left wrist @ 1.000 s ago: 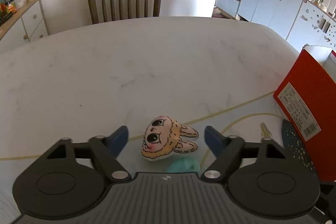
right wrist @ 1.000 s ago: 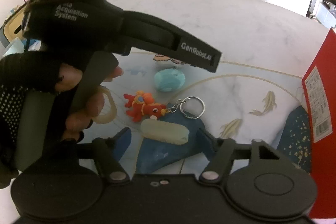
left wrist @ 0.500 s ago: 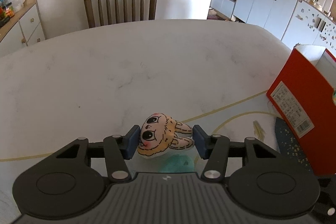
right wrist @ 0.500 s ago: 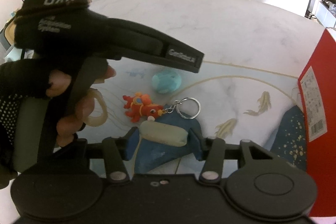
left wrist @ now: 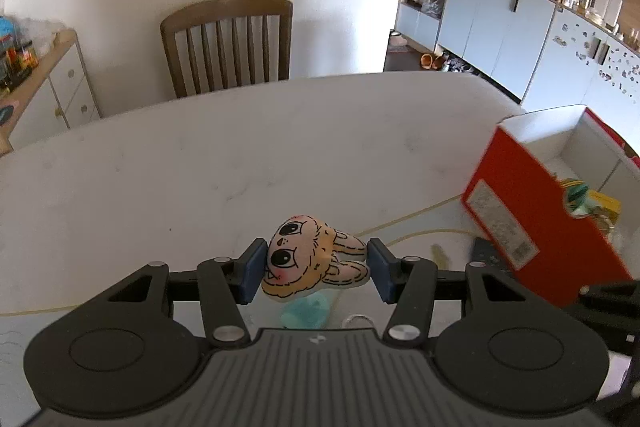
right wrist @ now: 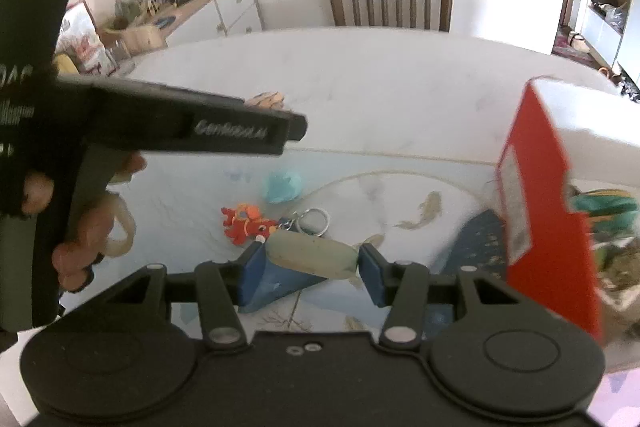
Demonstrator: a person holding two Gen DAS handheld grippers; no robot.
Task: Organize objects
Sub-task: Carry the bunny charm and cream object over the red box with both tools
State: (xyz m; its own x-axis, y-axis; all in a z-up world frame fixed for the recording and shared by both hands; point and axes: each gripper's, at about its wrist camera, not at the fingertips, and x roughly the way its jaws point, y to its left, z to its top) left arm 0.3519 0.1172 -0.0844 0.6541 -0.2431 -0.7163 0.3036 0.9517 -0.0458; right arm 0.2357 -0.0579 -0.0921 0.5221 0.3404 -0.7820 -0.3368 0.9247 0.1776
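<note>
My left gripper [left wrist: 316,271] is shut on a flat bunny-face plush [left wrist: 308,261] and holds it above the table. My right gripper [right wrist: 312,265] is shut on a pale green oblong piece [right wrist: 310,254], lifted off the mat. An open red box [left wrist: 536,215] with several items inside stands at the right; it also shows in the right wrist view [right wrist: 540,211]. A teal soft lump [right wrist: 283,186], a red dragon keychain [right wrist: 248,221] with its ring [right wrist: 314,221], and a cream ring [right wrist: 120,231] lie on the mat.
The white marble table [left wrist: 240,155] carries a fish-print mat [right wrist: 400,203]. A wooden chair [left wrist: 228,43] stands behind the table. A sideboard [right wrist: 200,7] with clutter is at the left, cabinets [left wrist: 520,11] at the right. The left hand and its gripper body [right wrist: 120,131] fill the right view's left side.
Both grippers closed on their objects and lifted them: the left took the bunny plush, the right took the pale green piece. Both views rose and the red box's inside came into view.
</note>
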